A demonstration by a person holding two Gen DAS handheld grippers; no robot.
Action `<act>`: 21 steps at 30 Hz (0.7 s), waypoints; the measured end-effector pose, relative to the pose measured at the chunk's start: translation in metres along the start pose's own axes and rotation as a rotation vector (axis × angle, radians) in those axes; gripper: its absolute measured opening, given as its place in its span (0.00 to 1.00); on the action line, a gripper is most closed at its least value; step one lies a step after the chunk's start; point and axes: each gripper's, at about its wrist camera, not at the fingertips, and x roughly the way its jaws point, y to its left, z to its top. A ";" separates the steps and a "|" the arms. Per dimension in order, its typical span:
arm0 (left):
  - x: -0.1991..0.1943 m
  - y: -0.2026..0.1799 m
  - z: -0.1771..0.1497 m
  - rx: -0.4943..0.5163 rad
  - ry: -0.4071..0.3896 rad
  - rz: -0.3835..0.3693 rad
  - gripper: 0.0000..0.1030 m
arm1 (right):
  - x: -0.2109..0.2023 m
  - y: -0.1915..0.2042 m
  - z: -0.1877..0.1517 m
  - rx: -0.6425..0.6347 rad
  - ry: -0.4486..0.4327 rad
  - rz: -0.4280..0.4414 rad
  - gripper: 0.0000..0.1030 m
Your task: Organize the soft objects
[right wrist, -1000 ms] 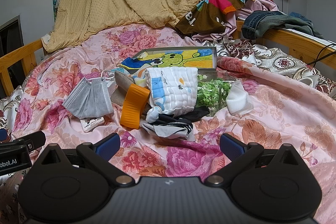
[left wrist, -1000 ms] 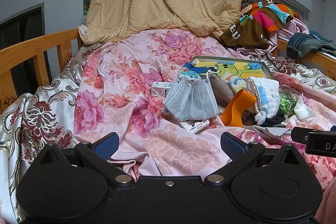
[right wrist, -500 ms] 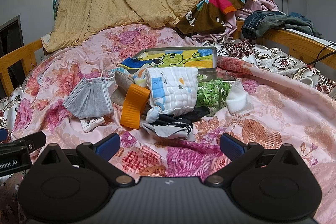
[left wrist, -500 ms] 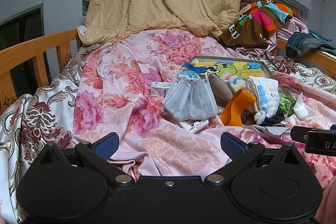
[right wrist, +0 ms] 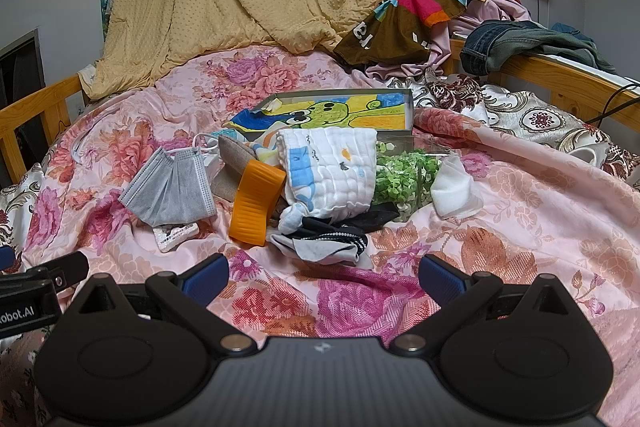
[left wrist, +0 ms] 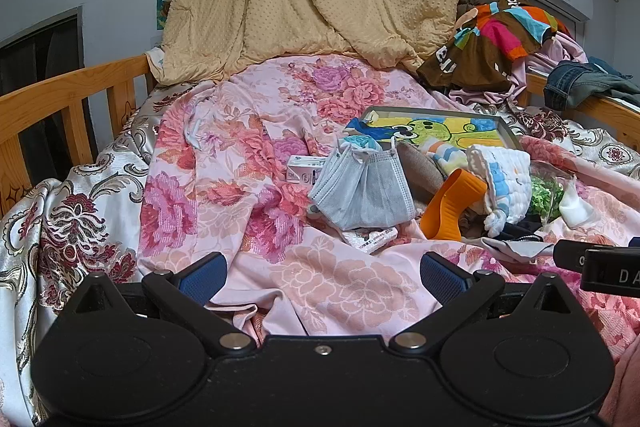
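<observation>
Nothing has moved: my left gripper (left wrist: 320, 273) and right gripper (right wrist: 322, 273) still hover wide open and empty, just short of the grey pleated face mask (right wrist: 170, 189).

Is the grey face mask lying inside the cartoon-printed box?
No, the grey face mask lies on the floral bedspread, in front and left of the cartoon-printed box.

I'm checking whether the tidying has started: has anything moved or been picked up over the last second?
Nothing visibly changed. Both grippers, left gripper and right gripper, stay open and empty, short of the pile. The grey face masks, orange piece and white quilted cloth lie as before on the floral quilt.
</observation>
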 end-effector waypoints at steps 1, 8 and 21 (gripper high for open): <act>0.000 0.000 0.000 0.000 0.000 0.000 0.99 | 0.000 0.000 0.000 0.000 0.000 0.000 1.00; 0.002 -0.001 -0.004 -0.031 0.004 -0.022 0.99 | 0.000 0.000 0.000 0.003 -0.005 0.003 1.00; 0.012 -0.001 -0.002 0.022 -0.006 -0.050 0.99 | 0.007 -0.011 0.009 0.076 0.024 0.066 1.00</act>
